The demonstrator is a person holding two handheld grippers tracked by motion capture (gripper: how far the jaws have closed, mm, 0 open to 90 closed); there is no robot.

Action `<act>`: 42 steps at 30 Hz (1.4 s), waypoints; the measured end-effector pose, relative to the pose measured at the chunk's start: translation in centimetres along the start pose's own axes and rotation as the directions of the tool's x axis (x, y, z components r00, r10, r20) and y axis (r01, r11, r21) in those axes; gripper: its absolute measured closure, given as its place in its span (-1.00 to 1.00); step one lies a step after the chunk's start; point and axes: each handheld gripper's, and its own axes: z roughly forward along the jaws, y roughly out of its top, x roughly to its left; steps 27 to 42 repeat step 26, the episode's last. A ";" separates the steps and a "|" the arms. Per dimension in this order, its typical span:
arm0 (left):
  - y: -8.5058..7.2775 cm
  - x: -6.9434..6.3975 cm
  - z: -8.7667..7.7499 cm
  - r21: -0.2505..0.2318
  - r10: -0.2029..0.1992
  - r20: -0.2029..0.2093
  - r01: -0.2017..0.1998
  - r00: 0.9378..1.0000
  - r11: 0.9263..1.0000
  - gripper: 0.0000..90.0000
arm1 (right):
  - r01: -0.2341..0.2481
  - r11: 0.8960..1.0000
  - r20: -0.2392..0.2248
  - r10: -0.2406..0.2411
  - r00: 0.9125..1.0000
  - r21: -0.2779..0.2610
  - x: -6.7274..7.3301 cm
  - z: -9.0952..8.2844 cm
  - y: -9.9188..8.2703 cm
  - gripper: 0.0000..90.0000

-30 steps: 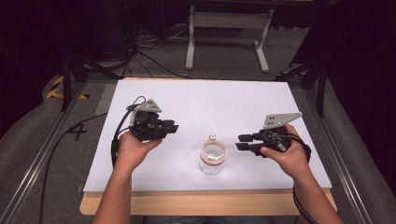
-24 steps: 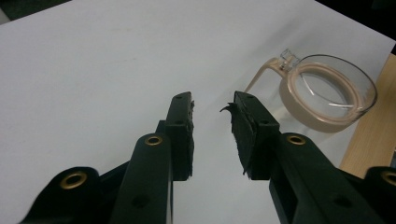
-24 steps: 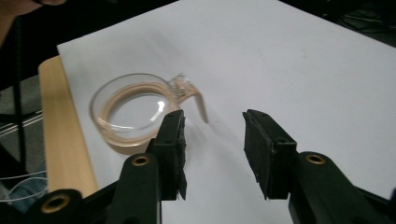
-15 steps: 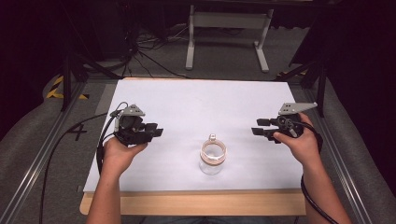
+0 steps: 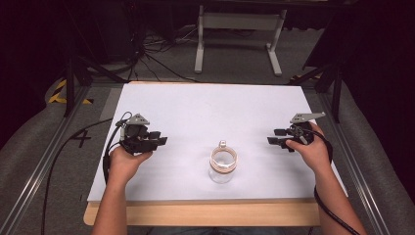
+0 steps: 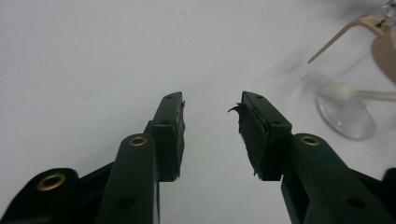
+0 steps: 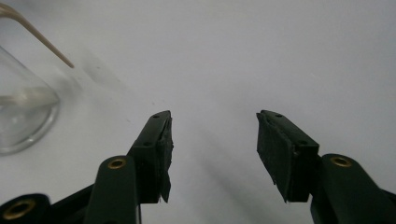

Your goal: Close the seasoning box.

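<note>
Glass jar (image 5: pixel 222 166) is flanked by left gripper (image 5: pixel 159 141) and right gripper (image 5: pixel 274 140) (jaws parted, empty), seemingly standing clear.

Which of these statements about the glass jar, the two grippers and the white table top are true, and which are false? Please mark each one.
1. The clear glass jar with a tan rim stands upright on the white table top. True.
2. The left gripper is shut on the jar. False: its jaws are open and hold nothing.
3. The jar stands between the two grippers. True.
4. The right gripper touches the jar. False: it is apart from it, with bare table top between.
5. Both grippers are open. True.
6. The jar lies on its side. False: it stands upright, its mouth facing up.
</note>
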 end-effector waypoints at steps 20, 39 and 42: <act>-2.6 1.9 3.6 0.072 -0.029 -0.023 0.030 0.999 0.997 0.30 | -0.034 0.999 0.006 0.034 0.999 -0.001 -1.9 2.4 -3.2 0.00; -2.4 1.8 3.7 0.070 -0.024 -0.022 0.025 0.999 0.997 0.27 | -0.024 1.000 0.008 0.024 1.000 -0.007 -1.9 2.2 -3.1 -0.01; -2.4 1.8 3.7 0.070 -0.024 -0.022 0.025 0.999 0.997 0.27 | -0.024 1.000 0.008 0.024 1.000 -0.007 -1.9 2.2 -3.1 -0.01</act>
